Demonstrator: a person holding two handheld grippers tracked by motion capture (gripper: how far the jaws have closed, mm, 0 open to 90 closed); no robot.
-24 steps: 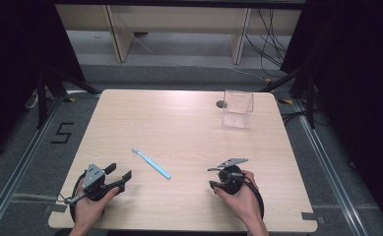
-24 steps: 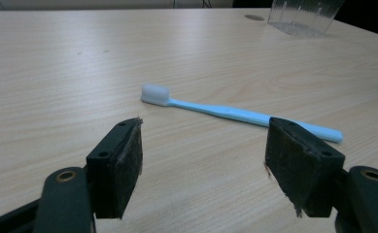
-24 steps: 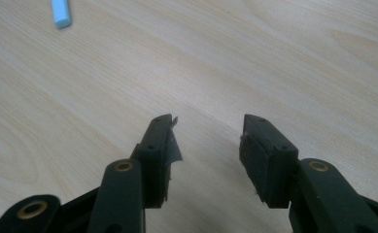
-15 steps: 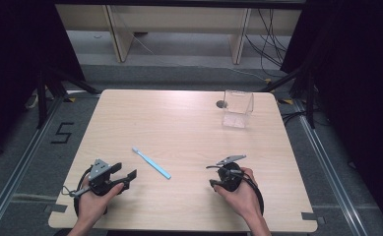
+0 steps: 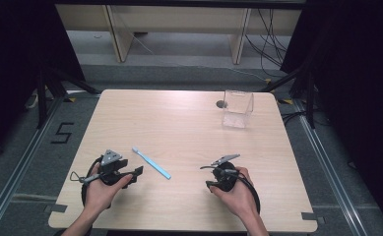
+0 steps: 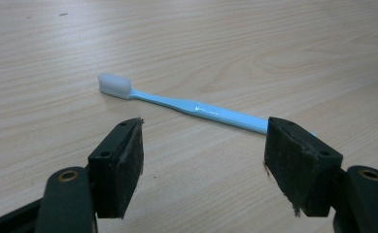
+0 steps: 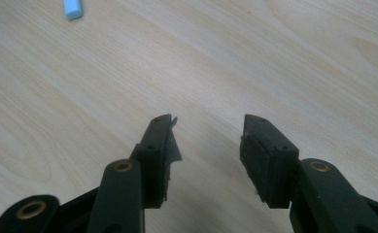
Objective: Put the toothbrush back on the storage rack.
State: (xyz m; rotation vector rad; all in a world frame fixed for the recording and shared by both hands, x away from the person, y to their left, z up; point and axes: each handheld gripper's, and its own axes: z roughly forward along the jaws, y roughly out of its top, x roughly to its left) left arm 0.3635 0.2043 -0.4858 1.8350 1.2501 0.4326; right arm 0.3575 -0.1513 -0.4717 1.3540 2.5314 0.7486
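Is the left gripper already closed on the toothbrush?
No: in the left gripper view the left gripper has its jaws wide apart, and the toothbrush lies on the table beyond them, untouched.

Toothbrush (image 6: pixel 196 108) handle end: hidden behind right jaw, left gripper view.
Toothbrush, right gripper view: cut off at top edge.

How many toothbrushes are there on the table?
1. The toothbrush lies flat on the table, near the front, just ahead of the open left gripper. Its white head points to the far left. I see none hidden elsewhere.
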